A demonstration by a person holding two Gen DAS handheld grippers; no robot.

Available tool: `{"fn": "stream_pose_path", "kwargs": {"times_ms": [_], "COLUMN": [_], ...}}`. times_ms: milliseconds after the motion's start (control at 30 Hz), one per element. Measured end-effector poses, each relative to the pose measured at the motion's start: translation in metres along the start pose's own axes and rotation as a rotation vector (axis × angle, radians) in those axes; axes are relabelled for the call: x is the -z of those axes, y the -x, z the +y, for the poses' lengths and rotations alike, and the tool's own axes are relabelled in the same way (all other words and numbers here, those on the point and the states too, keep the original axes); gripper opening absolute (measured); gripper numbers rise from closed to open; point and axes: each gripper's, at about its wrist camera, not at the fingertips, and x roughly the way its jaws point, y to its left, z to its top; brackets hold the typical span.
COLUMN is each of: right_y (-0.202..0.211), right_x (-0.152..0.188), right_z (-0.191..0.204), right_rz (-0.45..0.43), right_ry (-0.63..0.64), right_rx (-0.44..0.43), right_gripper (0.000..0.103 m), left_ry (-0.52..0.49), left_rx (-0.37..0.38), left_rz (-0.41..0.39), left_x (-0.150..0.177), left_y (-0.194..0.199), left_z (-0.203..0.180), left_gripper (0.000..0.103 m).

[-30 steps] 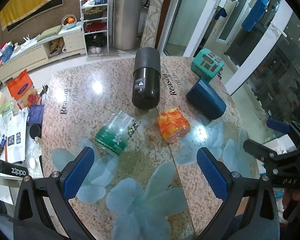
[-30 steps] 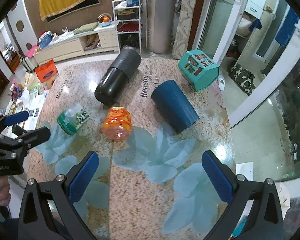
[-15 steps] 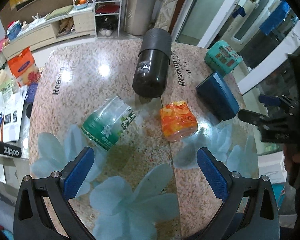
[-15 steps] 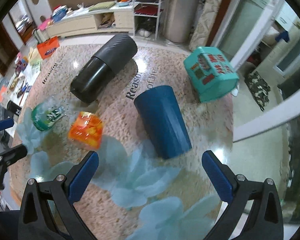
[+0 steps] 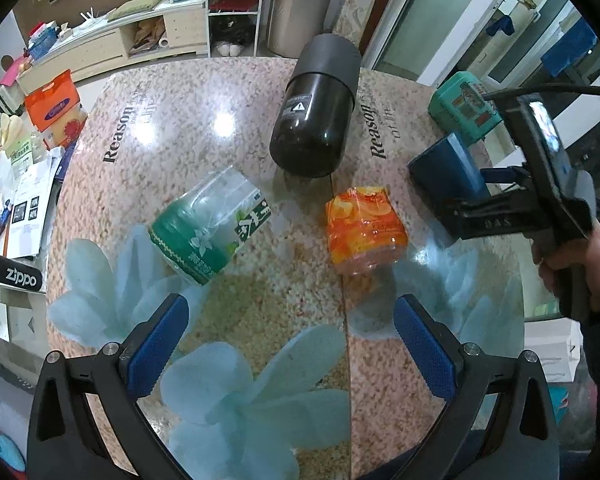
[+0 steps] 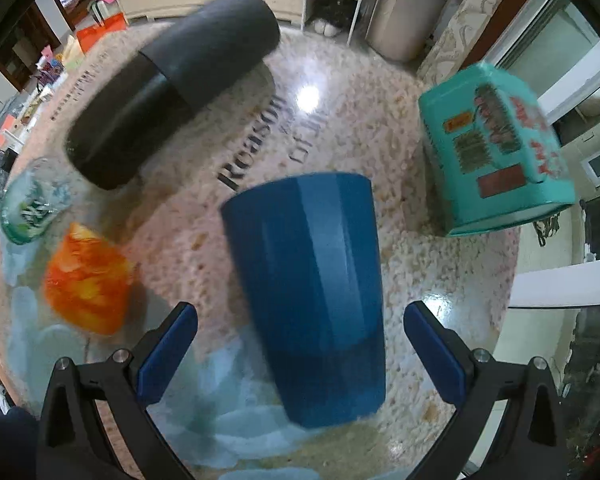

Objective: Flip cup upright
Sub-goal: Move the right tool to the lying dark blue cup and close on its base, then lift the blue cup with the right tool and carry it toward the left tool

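Table (image 5: 172,128) speckled stone w/ flower print, cabinet (image 5: 112,44) behind.

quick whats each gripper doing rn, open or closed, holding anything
Left gripper: open, holding nothing, above the table.
Right gripper: open, holding nothing; the blue cup lies on its side between its fingers, not gripped.

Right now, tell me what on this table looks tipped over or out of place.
The blue cup lies on its side between the right gripper's open jaws. The black cylinder, green-labelled bottle and orange jar lie toppled too.
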Motion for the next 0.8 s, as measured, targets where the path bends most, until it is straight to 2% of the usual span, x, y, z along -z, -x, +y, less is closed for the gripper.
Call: {"fn": "stream_pose_path", "kwargs": {"times_ms": [133,167,233,267,300,500,600,800], "right_y": [-0.005,-0.005,-0.007,-0.008,-0.008,-0.005,-0.009,0.023], "right_x": [0.001,0.002,0.004,0.005,0.006,0.019,0.02,0.048], "right_z": [-0.006,-0.008,-0.011,-0.011,-0.012,-0.014,-0.001,0.017], "right_rz": [-0.001,-0.002,0.004,0.007,0.01,-0.002,-0.013,-0.023], "right_ry": [-0.021,-0.024,-0.031,-0.035,-0.038,-0.06,-0.092,-0.171], "right_rx": [-0.008,-0.009,-0.012,-0.011,-0.004,-0.008,-0.026,-0.049], "right_gripper": [0.103,0.1,0.085,0.073,0.07,0.066,0.066,0.065], "left_ry": [-0.008,-0.012,-0.017,-0.019,-0.019,-0.033,-0.046,-0.083], "left_rx": [-0.011,-0.014,-0.018,-0.018,-0.017,-0.022,-0.017,0.004], "left_rz": [0.008,0.01,0.012,0.012,0.011,0.007,0.0,-0.019], "left_x": [0.003,0.003,0.003,0.002,0.002,0.003,0.005,0.014], "left_y": [-0.006,-0.007,-0.01,-0.011,-0.011,-0.009,-0.003,0.008], "left_z": [0.001,0.001,0.002,0.002,0.002,0.008,0.011,0.023], "left_gripper": [0.103,0.103,0.103,0.103,0.103,0.103,0.103,0.103]}}
